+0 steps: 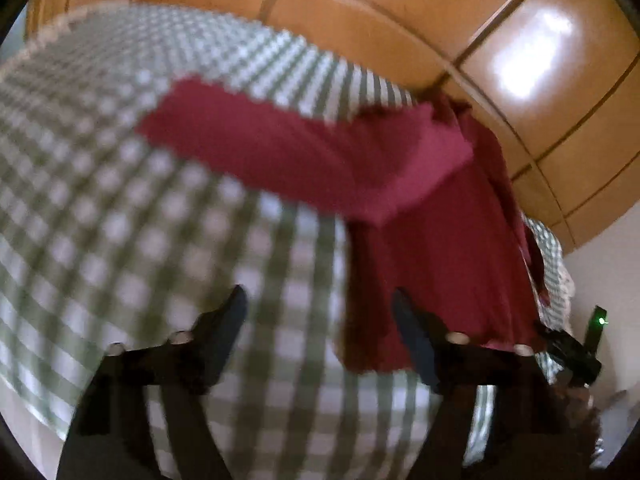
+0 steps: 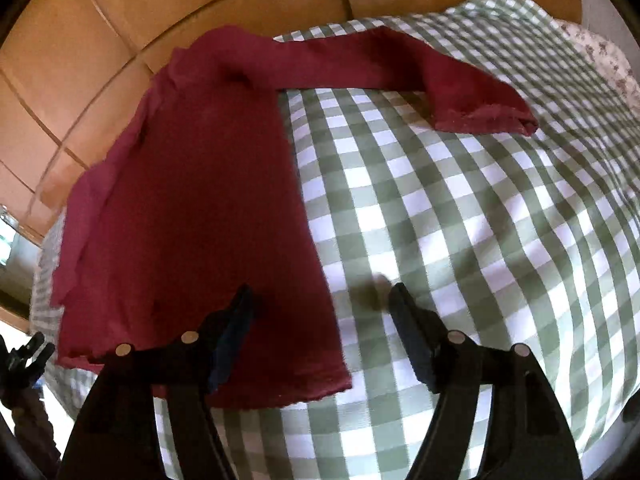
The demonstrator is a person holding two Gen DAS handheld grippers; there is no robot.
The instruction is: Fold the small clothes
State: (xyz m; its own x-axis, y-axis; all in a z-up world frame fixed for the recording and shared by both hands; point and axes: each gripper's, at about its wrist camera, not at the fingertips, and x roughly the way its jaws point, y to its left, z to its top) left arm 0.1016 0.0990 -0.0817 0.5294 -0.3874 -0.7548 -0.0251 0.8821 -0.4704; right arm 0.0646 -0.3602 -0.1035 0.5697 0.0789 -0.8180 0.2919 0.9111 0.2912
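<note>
Crimson long-sleeved knit top [image 2: 192, 200] is lying flat on the green-and-white checked bedcover [image 2: 480, 240], body already narrowed lengthwise, one sleeve [image 2: 400, 68] still reaching sideways; its long axis is running away from both cameras. Left gripper [image 1: 320, 336] and right gripper [image 2: 320, 332] are hanging released, grasping nothing

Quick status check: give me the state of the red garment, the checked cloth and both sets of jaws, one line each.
Red garment: lying on the checked cloth, body partly folded, one sleeve stretched out sideways.
Checked cloth: spread out under the garment, some ripples.
Left gripper: jaws open, nothing between them, just above the garment's bottom edge.
Right gripper: jaws open, straddling the garment's side edge, not gripping it.
</note>
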